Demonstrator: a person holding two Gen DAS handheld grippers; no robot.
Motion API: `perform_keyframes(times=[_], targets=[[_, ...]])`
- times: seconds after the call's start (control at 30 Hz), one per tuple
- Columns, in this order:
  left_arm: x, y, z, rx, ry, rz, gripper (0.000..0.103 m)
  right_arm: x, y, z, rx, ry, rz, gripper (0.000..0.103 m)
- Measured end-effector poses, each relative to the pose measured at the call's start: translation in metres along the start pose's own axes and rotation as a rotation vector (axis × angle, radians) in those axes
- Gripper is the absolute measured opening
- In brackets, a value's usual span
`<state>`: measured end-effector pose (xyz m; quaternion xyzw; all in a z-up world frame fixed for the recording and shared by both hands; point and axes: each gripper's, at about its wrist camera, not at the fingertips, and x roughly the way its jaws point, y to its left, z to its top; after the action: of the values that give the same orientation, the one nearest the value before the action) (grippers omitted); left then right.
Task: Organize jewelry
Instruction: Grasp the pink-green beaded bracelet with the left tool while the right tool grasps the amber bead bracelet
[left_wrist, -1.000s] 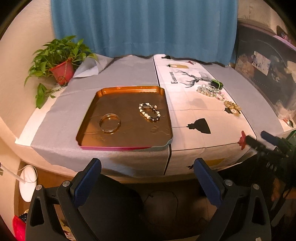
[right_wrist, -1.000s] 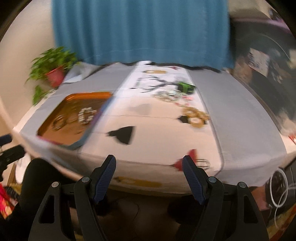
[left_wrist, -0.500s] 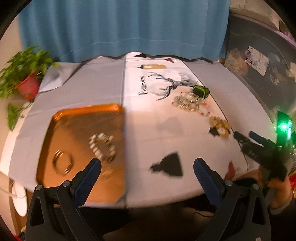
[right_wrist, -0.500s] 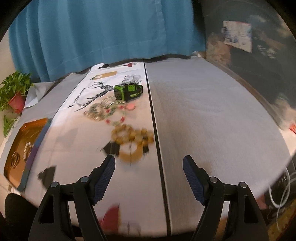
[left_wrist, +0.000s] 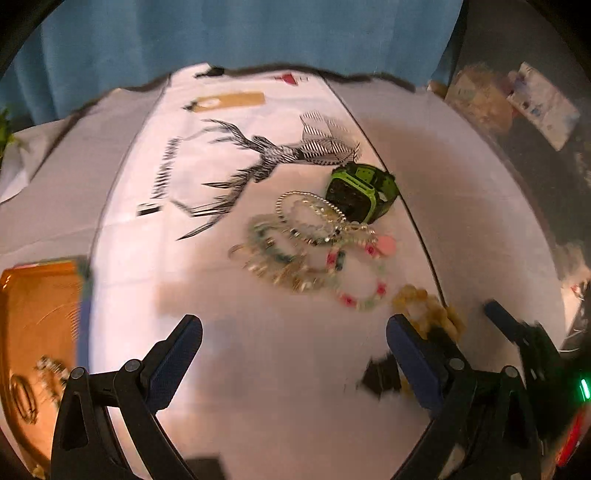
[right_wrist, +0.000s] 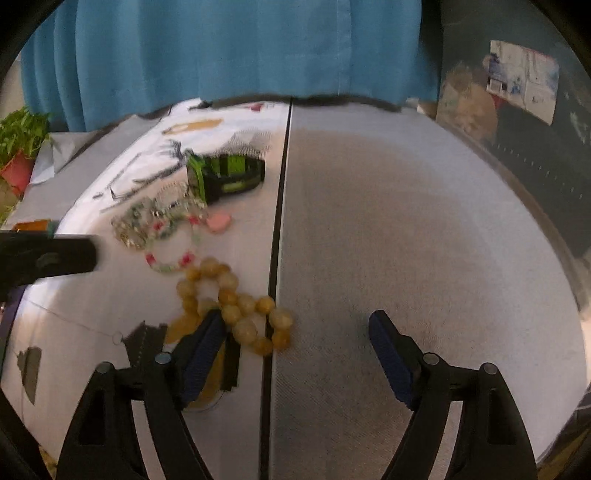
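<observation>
A heap of bead bracelets (left_wrist: 310, 243) lies on the white printed cloth, with a green watch (left_wrist: 360, 192) just behind it. My left gripper (left_wrist: 293, 338) hovers open before the heap, nothing between its fingers. Yellow amber beads (left_wrist: 424, 306) lie by its right finger. In the right wrist view the amber beads (right_wrist: 236, 302) sit just ahead of my right gripper's (right_wrist: 295, 334) left finger; its jaws are opening and hold nothing. The bracelets (right_wrist: 159, 221) and watch (right_wrist: 225, 173) lie farther back. The orange tray (left_wrist: 37, 325) at far left holds a bangle and a bead bracelet.
A blue curtain (right_wrist: 229, 51) hangs behind the table. A potted plant (right_wrist: 18, 151) stands at the far left corner. Grey cloth (right_wrist: 406, 240) covers the right side of the table. The left gripper's finger (right_wrist: 48, 256) reaches in from the left edge.
Both grippers have swept right and down, from the tray side to the jewelry pile. The bracelets, watch and amber beads now lie close in front; the tray has slid to the left edge.
</observation>
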<state>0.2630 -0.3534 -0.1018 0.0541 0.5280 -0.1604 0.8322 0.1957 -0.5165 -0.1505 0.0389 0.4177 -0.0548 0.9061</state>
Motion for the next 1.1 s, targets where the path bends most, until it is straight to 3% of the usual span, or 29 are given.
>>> perform_keyframes(times=[0.17, 0.27, 0.63, 0.67, 0.7, 0.73, 0.77, 0.87, 1.1], targets=[[0.035, 0.001, 0.011, -0.072, 0.069, 0.027, 0.099, 0.0, -0.003, -0.001, -0.013, -0.008, 0.01, 0.084], [0.042, -0.003, 0.011, -0.042, 0.051, 0.086, 0.1, 0.001, -0.004, 0.0, -0.017, -0.01, 0.014, 0.085], [0.023, 0.012, -0.023, -0.016, 0.076, 0.087, 0.099, 0.0, -0.002, 0.0, -0.016, -0.006, 0.007, 0.083], [0.02, 0.011, -0.026, -0.009, 0.063, 0.085, 0.086, -0.002, 0.0, -0.001, -0.024, -0.012, 0.018, 0.074], [0.013, 0.008, -0.029, 0.02, 0.025, 0.071, 0.049, -0.003, 0.001, -0.001, -0.038, -0.024, 0.03, 0.046], [0.008, 0.005, -0.03, 0.062, 0.005, 0.049, 0.024, -0.005, 0.004, -0.002, -0.057, -0.036, 0.041, 0.028], [0.007, 0.001, -0.03, 0.101, 0.02, 0.019, 0.008, -0.007, 0.007, -0.003, -0.068, -0.032, 0.03, 0.01], [0.004, 0.004, -0.033, 0.074, 0.059, -0.098, 0.004, -0.012, 0.005, -0.002, -0.02, -0.012, 0.074, 0.01], [-0.036, 0.021, -0.041, 0.068, -0.02, -0.124, 0.004, -0.051, 0.0, 0.005, 0.022, -0.071, 0.051, 0.01]])
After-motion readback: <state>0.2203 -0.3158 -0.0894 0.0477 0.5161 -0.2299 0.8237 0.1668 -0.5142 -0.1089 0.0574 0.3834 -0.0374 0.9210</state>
